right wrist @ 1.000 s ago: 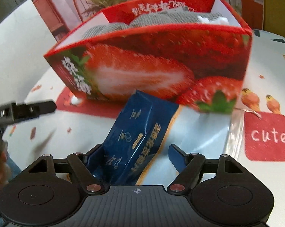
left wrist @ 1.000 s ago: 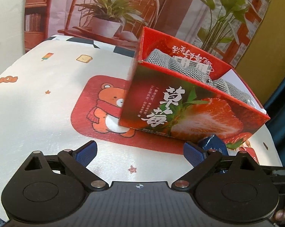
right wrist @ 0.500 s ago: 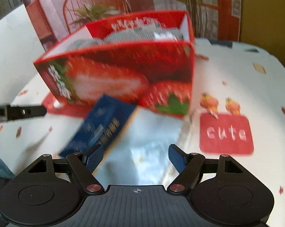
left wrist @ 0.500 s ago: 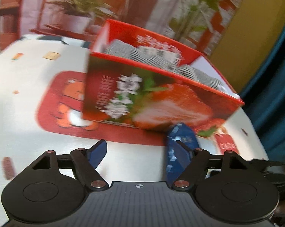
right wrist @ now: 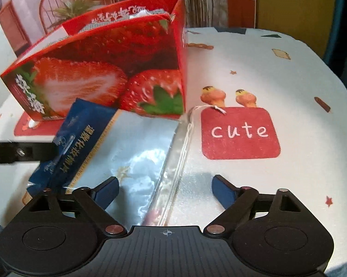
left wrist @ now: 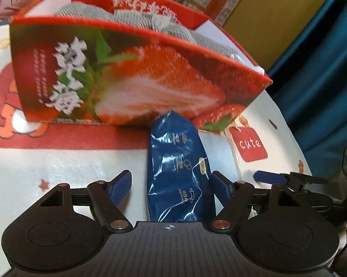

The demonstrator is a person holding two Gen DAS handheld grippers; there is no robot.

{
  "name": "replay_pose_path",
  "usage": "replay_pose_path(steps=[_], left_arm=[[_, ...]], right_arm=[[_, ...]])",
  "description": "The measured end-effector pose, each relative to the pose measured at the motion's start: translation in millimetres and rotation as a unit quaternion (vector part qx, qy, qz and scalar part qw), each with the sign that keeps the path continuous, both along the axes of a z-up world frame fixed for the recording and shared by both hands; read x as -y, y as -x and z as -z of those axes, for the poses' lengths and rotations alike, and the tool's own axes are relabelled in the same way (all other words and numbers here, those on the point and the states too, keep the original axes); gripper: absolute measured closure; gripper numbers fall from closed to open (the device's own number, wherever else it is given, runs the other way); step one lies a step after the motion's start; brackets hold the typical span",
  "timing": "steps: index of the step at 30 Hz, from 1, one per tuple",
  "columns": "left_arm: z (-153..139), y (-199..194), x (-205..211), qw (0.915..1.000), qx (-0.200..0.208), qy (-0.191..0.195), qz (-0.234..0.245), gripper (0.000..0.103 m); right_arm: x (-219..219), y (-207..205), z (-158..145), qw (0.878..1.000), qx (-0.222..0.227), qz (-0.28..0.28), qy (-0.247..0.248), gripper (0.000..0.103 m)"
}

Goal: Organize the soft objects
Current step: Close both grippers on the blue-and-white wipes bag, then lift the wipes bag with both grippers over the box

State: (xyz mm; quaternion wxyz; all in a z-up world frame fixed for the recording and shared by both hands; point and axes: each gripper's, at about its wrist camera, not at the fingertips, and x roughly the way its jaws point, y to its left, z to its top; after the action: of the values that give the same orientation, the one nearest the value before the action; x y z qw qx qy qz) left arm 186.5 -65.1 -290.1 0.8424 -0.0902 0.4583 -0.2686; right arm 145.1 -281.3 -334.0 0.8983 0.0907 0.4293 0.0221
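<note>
The left gripper (left wrist: 171, 183) stands fairly wide, and the blue foil packet (left wrist: 179, 173) rises between its fingers, close against the right-hand pad and clear of the left one; its jaws closed in during the last second but have held about level since, and whether the pad truly presses the foil I cannot tell. From this camera the packet's far tip reaches toward twelve o'clock, ending at the foot of the red strawberry box (left wrist: 127, 76), which sits on the patterned tablecloth (left wrist: 58, 161) with grey knitted cloths (left wrist: 150, 23) piled inside it. In the right wrist view the right gripper (right wrist: 165, 189) is spread wide, its jaws having just been opening, with only the silver edge of the packet's flat backing (right wrist: 132, 152) and a loose white string (right wrist: 185, 143) lying between the fingers, neither pad touching them. Here the blue packet (right wrist: 79, 138) lies at about ten o'clock from the gripper, tilted, its upper end against the strawberry box (right wrist: 104, 73), while the left gripper's black finger (right wrist: 23, 152) reaches in from nine o'clock. A red "cute" patch (right wrist: 240, 132) on the cloth lies at one o'clock.
</note>
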Motion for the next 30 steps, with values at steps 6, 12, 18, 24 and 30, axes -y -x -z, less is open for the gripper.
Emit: replay_pose_path(steps=[6, 12, 18, 24, 30], left_arm=[[7, 0, -1, 0.9999, -0.004, 0.009, 0.006, 0.040], [7, -3, -4, 1.0000, -0.006, 0.008, 0.000, 0.054], [-3, 3, -14, 0.9999, 0.009, 0.012, -0.007, 0.067], [-46, 17, -45, 0.9943, 0.082, 0.065, -0.021, 0.068], [-102, 26, -58, 0.9818, 0.175, 0.072, -0.021, 0.068]], right_arm=[[-21, -2, 0, 0.999, 0.013, -0.052, 0.008, 0.024], [-34, -6, -4, 0.997, 0.022, -0.080, 0.007, 0.061], [-33, -9, -8, 0.994, 0.027, -0.102, -0.031, 0.093], [-38, 4, -46, 0.982, 0.112, -0.144, -0.043, 0.096], [-45, 14, -96, 0.960, 0.200, -0.195, -0.024, 0.097]])
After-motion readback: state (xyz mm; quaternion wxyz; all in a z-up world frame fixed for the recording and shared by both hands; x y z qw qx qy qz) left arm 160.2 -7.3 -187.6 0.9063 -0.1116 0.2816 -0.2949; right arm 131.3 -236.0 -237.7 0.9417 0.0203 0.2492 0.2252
